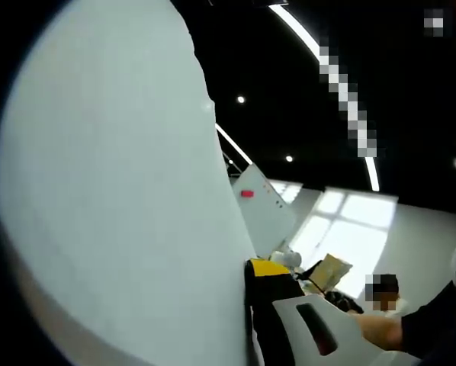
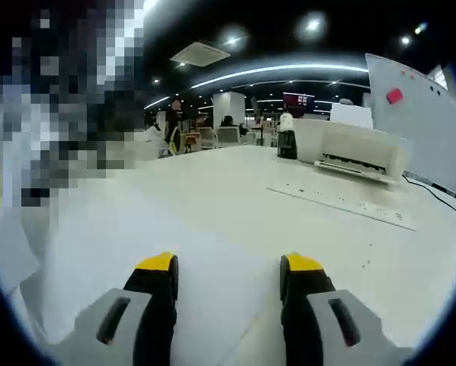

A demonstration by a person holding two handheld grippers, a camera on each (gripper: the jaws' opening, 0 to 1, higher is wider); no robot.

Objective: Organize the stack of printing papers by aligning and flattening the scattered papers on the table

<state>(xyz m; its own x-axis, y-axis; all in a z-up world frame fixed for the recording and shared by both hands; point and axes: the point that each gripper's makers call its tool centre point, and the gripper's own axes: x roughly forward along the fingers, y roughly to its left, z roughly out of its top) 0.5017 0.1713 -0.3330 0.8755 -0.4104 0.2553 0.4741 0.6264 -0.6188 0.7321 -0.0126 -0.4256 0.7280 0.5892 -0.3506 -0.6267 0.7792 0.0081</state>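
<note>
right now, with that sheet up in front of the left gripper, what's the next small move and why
Probably lower the left gripper to bring its paper down flat toward the table. In the left gripper view the white sheet stands raised, close to the lens, against the gripper's yellow-tipped jaw. The right gripper is open and empty above the table, free to press and square the sheet afterwards.

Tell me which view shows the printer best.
The right gripper view: the white printer sits whole on the table, beside a whiteboard. In the left gripper view a big white sheet of paper fills the near side, and I cannot make out the printer.
</note>
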